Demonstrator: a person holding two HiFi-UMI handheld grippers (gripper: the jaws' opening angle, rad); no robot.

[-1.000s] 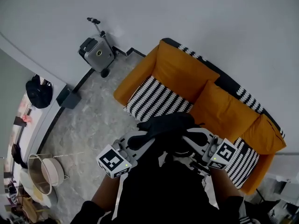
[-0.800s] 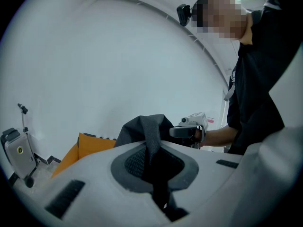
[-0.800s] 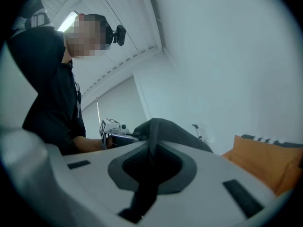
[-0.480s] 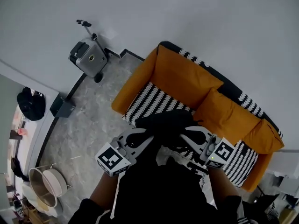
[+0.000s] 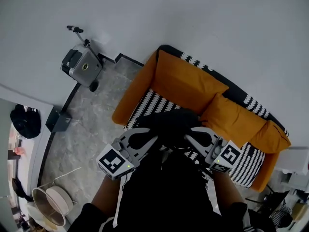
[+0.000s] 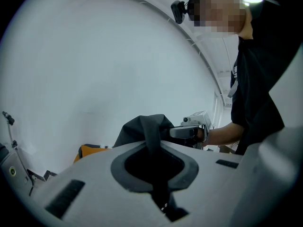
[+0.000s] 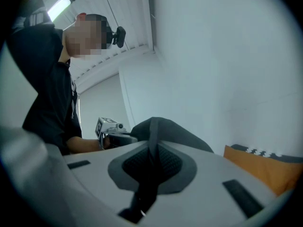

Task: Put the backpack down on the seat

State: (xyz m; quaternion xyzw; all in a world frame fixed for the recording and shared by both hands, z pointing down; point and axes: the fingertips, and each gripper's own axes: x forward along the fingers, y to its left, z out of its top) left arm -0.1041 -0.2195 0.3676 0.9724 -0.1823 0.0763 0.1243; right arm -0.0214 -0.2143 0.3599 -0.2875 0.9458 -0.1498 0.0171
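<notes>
Scene: A person stands before an orange sofa (image 5: 189,82) set against a white wall (image 5: 203,18), a hand-held gripper in each hand and a black backpack (image 5: 172,123) slung between them.

Backpack: Its bunched top hangs between the two grippers, over the front edge of the black-and-white striped seat (image 5: 146,106), towards the left end of the sofa as seen from the head view. Its lower part merges with the person's dark clothing, so I cannot tell whether it touches the cushion.

Left gripper (image 5: 153,139): Clenched on a dark strap (image 6: 152,132) of the backpack, which runs up through the closed jaws to the bag's rumpled fabric just beyond.

Right gripper (image 5: 191,137): Likewise clamped, its jaws pinching a band of dark webbing (image 7: 152,143) that leads into the top of the bag.

Pairing: The grippers face each other across the bag, close together and roughly level, each visible in the other's view.

Sofa: Orange back cushions (image 5: 232,121) lean side by side behind the striped seat.

Surroundings: A grey wheeled suitcase (image 5: 81,66) with its handle raised stands by the wall, well apart from the sofa, on a pale marbled floor (image 5: 91,129). A round basket (image 5: 50,206) sits at the lower left.
</notes>
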